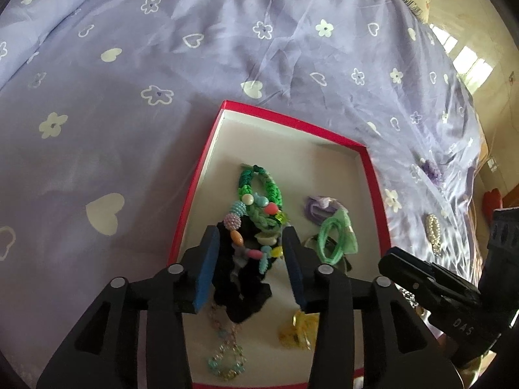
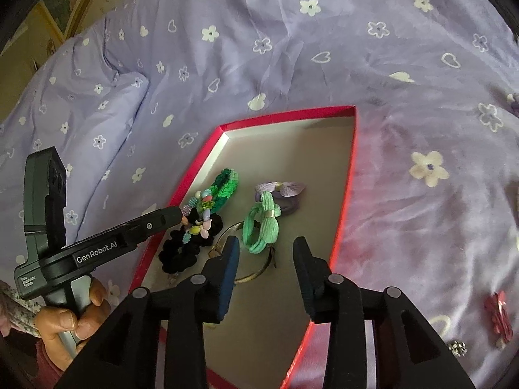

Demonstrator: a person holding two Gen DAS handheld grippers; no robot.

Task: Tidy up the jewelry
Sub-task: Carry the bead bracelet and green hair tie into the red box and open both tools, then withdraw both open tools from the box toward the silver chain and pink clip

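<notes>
Red box [image 1: 207, 142] on bed: my left claw [image 1: 249, 249] spread around beaded bracelet [image 1: 256, 243] atop black scrunchie [image 1: 240, 285]. Right claw [image 2: 266, 259] apart, empty. I should release low, clear of green bands [image 2: 261, 227].

"GenRobot.AI" stands on the left gripper [image 2: 181, 217]; "DAS" on the right gripper [image 1: 389, 259].

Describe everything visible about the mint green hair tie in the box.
The mint green hair tie is several soft elastic loops bundled by a pale band, with a fluffy, yarn-like tuft on one side. It lies flat inside the red box, against a purple hair tie and over a thin metallic hoop. No tool touches it.
</notes>
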